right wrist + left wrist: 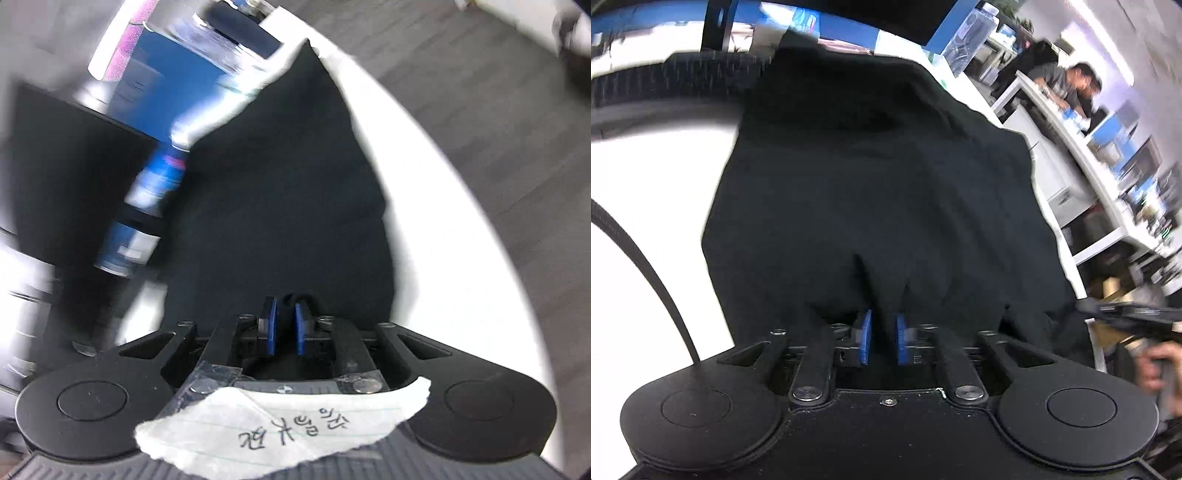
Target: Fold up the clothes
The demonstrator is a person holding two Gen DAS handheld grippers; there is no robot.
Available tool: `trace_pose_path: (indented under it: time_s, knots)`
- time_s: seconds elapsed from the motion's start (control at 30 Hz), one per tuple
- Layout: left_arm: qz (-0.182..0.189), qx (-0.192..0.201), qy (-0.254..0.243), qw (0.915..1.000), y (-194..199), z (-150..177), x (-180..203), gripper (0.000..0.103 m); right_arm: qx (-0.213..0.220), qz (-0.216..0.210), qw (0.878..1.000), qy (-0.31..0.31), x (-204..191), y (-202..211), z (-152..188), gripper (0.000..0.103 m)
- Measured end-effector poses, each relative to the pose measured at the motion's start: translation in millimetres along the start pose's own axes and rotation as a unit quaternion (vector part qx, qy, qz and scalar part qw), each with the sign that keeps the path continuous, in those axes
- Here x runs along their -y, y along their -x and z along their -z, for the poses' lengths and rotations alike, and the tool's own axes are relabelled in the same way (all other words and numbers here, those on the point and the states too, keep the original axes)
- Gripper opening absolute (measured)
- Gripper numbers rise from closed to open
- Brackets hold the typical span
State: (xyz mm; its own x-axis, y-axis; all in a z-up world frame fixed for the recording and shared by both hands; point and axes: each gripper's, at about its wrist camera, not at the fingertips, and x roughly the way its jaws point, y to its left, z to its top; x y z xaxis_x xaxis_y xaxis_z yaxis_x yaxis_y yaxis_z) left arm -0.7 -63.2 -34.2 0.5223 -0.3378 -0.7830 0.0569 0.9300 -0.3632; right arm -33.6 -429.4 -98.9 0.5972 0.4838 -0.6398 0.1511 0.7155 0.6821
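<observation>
We are pinching the black garment (879, 192) in both tongs: left tongs (883, 338) and right tongs (285, 326) are each closing on bunched cloth, lifting it mid-frame above the white surface (646, 192), seemingly to carry a fold.

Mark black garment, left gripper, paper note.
black garment (886, 177), left wrist view, middle of cloth.
left gripper (883, 338), left wrist view, between fingertips.
paper note (280, 428), right wrist view, written middle.
</observation>
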Motion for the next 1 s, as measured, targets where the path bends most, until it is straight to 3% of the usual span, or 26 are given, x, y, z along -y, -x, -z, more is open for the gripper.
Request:
trace_pose_path:
  time_s: [0.03, 0.1, 0.17, 0.27, 0.47, 0.53, 0.57, 0.63, 0.67, 0.7, 0.73, 0.77, 0.87, 1.0]
  knots:
    - [-0.006, 0.001, -0.014, 0.9999, 6, 0, 0, 0.059, -0.007, 0.01, 1.0, 0.023, -9, 1, -2, 0.029]
    - [-0.017, 0.003, -0.041, 0.999, 18, 1, -1, 0.079, -0.03, 0.005, 0.998, 0.046, -30, 14, 5, 0.077]
    - [-0.018, 0.0, -0.055, 0.9984, 27, 6, -3, 0.082, -0.051, 0.008, 0.998, 0.032, -46, 26, 22, 0.097]
    - [0.016, -0.022, -0.043, 0.9987, 27, 15, -5, 0.086, -0.099, 0.001, 0.995, -0.002, -63, 19, 46, 0.098]
    - [0.024, -0.024, -0.053, 0.998, 17, -13, -7, 0.088, -0.206, -0.045, 0.974, -0.083, -78, -46, 73, 0.098]
    - [0.027, -0.024, -0.057, 0.9977, 13, -24, -8, 0.088, -0.216, -0.058, 0.97, -0.092, -86, -67, 67, 0.09]
    - [0.028, -0.024, -0.059, 0.9976, 11, -29, -8, 0.088, -0.172, -0.057, 0.981, -0.075, -95, -63, 54, 0.081]
    - [0.03, -0.024, -0.063, 0.9973, 8, -39, -9, 0.09, -0.033, -0.076, 0.995, -0.064, -110, -38, 22, 0.082]
    - [0.031, -0.024, -0.065, 0.9971, 6, -44, -9, 0.094, 0.051, -0.103, 0.989, -0.09, -113, -21, 7, 0.088]
    - [0.032, -0.024, -0.067, 0.997, 5, -49, -10, 0.097, 0.091, -0.114, 0.983, -0.108, -115, -11, -6, 0.097]
    - [0.033, -0.024, -0.069, 0.9968, 3, -54, -10, 0.097, 0.106, -0.117, 0.98, -0.122, -117, -6, -17, 0.098]
    - [0.034, -0.025, -0.071, 0.9966, 1, -59, -10, 0.097, 0.094, -0.112, 0.982, -0.12, -120, -5, -28, 0.098]
    - [0.029, -0.038, -0.08, 0.9956, -9, -65, -9, 0.097, -0.013, -0.035, 0.998, -0.042, -131, -17, -41, 0.098]
    - [0.011, -0.045, -0.102, 0.9937, -29, -63, -4, 0.1, -0.092, -0.002, 0.996, -0.005, -124, -25, -25, 0.098]
